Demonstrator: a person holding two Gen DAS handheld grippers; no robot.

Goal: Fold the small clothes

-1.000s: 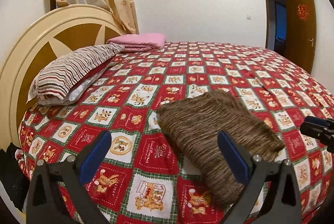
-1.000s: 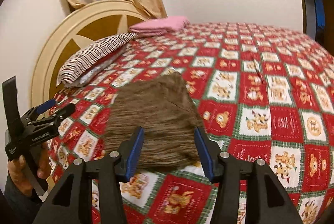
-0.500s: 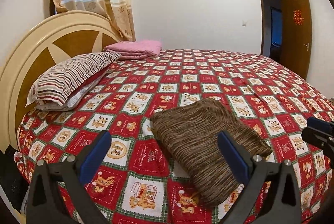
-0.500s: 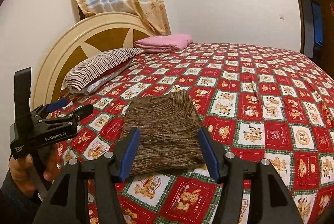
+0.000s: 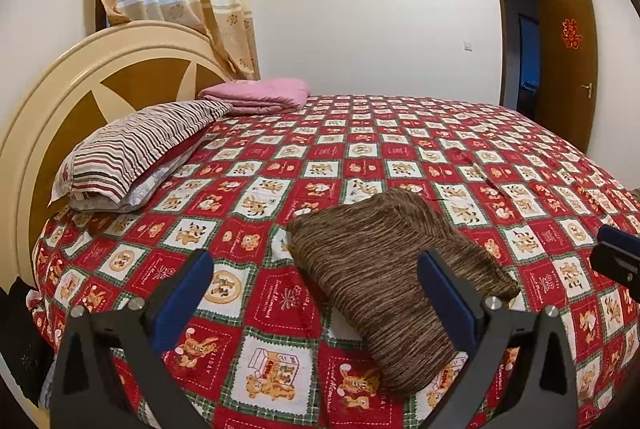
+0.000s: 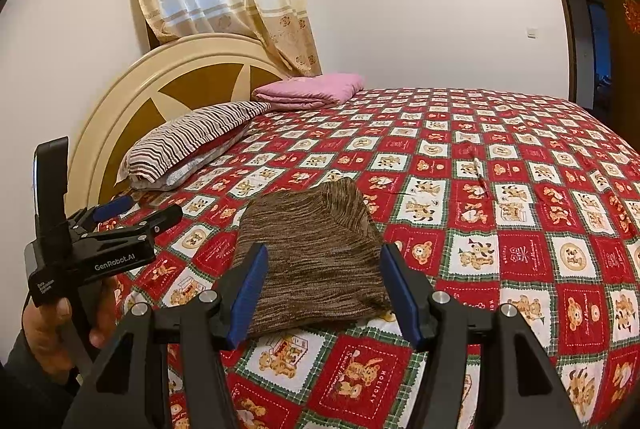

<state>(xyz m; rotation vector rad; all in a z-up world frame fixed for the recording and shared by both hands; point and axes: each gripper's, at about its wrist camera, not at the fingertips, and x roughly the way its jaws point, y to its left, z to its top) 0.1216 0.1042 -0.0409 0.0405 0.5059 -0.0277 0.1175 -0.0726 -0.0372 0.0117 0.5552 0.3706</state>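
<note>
Left wrist view: shows the left claw (image 5: pixel 314 261) with blue pads wide apart, gripping nothing, held over the near edge of the bed. Looks across a red checked cover (image 5: pixel 360 157) with wide open cloth to the right and far side. At far left stands a round headboard (image 5: pixel 60 109), with a striped pillow (image 5: pixel 140 149) and a folded pink blanket (image 5: pixel 260 95) against it. At far right, an open brown door (image 5: pixel 568 69).

Near the bed's near edge lies the brown sweater (image 5: pixel 384 269), folded into a thick tapered bundle, narrow end pointing away, streaky knit, edges fairly even, resting flat on the cover.

Right wrist view: shows the right claw (image 6: pixel 326 253) with pads apart, framing the sweater's near end but clear of it. At near left, a hand (image 6: pixel 52 325) grips the other claw's handle.

Compared with a second ago: right pads set a little wider and drawn back and up from the sweater, more cover showing in front; sweater unmoved, left claw much as before.
</note>
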